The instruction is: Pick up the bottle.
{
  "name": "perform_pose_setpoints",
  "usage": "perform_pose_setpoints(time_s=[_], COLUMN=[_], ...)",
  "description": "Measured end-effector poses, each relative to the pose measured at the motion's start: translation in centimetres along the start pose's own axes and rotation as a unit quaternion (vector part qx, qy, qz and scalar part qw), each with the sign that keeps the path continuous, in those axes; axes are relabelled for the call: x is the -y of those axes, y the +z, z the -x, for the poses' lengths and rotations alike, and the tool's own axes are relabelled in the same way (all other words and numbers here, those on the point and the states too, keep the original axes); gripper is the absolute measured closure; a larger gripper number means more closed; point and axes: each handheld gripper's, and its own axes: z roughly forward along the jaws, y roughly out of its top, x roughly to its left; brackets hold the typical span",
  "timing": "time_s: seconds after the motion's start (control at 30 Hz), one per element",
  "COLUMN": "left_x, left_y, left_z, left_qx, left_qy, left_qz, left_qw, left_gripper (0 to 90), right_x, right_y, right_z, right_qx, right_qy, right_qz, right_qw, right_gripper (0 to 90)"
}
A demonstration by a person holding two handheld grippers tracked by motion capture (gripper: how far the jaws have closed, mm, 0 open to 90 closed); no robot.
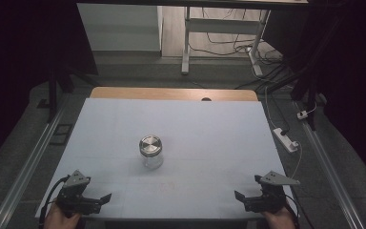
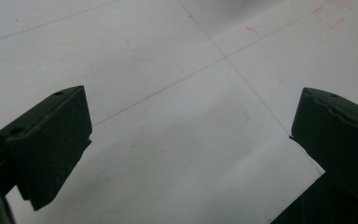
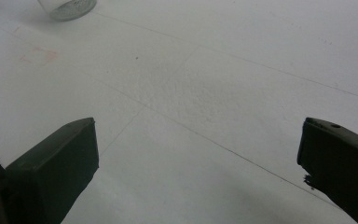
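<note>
At near table corners, left claw (image 1: 106, 197) and right claw (image 1: 238, 195), both agape.

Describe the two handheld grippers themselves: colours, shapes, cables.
Both are black two-jaw tools. The left gripper and the right gripper each carry a grey three-cornered plate on top, and a dark cable trails from the left one's rear. Up close, the jaws are matte black angular blocks with small holes near their tips.
</note>
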Motion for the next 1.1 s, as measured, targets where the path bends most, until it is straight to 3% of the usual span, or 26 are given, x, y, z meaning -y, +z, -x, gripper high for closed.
perform_pose_setpoints(time_s=[0.27,0.67,1.1], left_x=[-0.4,-1.1,-2.4], left_y=[0.1,0.4,1.5], left_z=[0.3,0.5,0.6], left_qx=[0.001,0.012,0.029], left_qy=[0.019,0.027,0.060], left_qz=[0.006,0.014,0.024], left_qw=[0.9998,0.9994,0.9974], left_gripper=[0.0,0.0,0.0], right_x=[0.0,0.0,0.0], right_y=[0.0,0.1,0.1], right_z=[0.0,0.1,0.1], right_qx=[-0.002,-0.003,-0.005], right_qy=[0.001,0.002,0.004], right_qz=[-0.001,-0.002,-0.004], right_qw=[1.0000,1.0000,1.0000], right_gripper=[0.0,0.0,0.0])
